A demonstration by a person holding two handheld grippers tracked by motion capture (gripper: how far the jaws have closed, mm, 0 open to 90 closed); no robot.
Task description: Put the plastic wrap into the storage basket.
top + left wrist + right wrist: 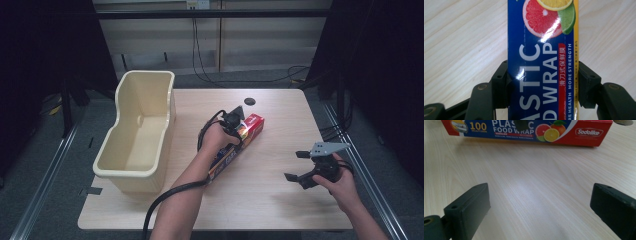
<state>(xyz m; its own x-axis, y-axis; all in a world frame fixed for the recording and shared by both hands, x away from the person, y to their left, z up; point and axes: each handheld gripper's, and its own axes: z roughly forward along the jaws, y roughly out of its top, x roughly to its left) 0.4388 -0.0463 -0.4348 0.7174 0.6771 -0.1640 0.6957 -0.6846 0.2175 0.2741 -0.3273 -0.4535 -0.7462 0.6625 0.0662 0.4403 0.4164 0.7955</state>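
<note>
A long plastic food wrap box [255,123], blue with a red end, lies aslant on the middle of the wooden table [260,200]. My left gripper [238,130] comes down on it from above. In the left gripper view the box [541,50] runs up between the jaws, and both pads [502,82] press against its long sides, so my left gripper [542,83] is shut on it. My right gripper [294,165] is held at the right of the table, open and empty. In the right gripper view its jaws [540,205] stand wide apart over bare wood, facing the box [584,132].
A cream plastic tub [172,100] stands empty at the table's left side, close to the box. A small black disc [249,101] lies near the far edge. Cables run across the floor behind the table.
</note>
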